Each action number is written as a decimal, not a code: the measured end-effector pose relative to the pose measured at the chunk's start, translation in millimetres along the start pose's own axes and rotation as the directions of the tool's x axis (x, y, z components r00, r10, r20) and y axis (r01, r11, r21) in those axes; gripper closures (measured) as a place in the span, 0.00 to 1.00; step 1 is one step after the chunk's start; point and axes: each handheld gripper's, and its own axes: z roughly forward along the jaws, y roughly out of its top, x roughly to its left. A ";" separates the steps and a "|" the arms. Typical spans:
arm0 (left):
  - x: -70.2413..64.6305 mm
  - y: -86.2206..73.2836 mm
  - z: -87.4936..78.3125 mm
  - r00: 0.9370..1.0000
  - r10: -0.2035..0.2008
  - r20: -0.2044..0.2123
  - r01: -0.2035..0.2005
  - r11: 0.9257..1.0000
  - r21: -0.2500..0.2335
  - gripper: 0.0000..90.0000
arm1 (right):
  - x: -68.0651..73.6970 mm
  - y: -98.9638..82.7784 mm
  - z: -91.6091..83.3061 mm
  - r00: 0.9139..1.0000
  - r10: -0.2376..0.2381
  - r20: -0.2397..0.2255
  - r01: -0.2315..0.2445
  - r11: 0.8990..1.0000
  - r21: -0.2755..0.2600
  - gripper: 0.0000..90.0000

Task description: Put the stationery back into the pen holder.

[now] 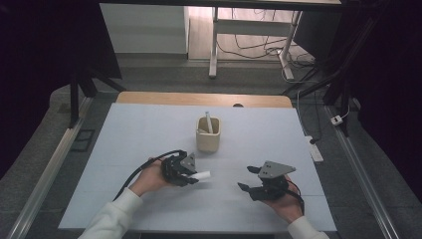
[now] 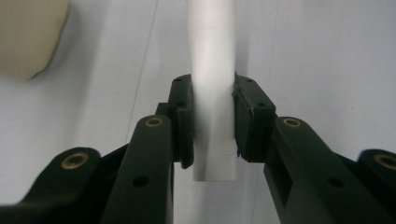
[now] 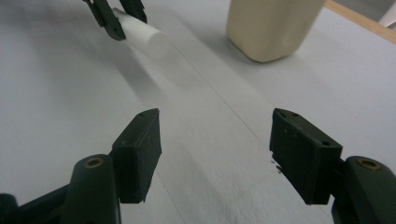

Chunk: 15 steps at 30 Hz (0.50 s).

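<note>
— Big pale table [image 1: 149, 129] first, with a cream cup [image 1: 208, 135] standing upright near the middle and one white stick [image 1: 208, 122] already leaning inside it. What's the person busy with?

— The left gripper [image 1: 191, 175] has its jaws clamped on a white tube [image 1: 201, 175], pads pressing both sides. The tube lies level, held just above the table, in front of the cup and a little to its left. You can see the squeeze clearly in the left gripper view, tube [image 2: 212, 93] between the pads.

— And the right gripper [image 1: 248, 178]?

— Jaws apart, nothing between them, hovering over bare table well to the right of the tube. The right gripper view shows the gap plainly.

— So how would you do it well?

— My guess is the tube goes in the cup with the other one. I'd tip it upright before reaching the rim, come down over the open side, away from the stick, and let go only once the end is inside. The cup looks light; the free gripper could steady it.

— Any writing?

— None I can read, on cup or tube.
</note>
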 end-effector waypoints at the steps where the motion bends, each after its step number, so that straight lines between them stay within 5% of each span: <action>1: -1.4 2.4 1.8 1.000 0.004 0.004 -0.004 1.000 0.004 0.78 | 0.6 2.8 3.5 1.000 -0.002 -0.011 0.002 1.000 0.001 0.38; 15: -14.7 28.2 17.6 0.999 0.048 0.015 -0.048 0.999 0.003 0.78 | 13.1 27.4 33.5 0.992 -0.097 -0.086 0.102 0.993 0.066 0.42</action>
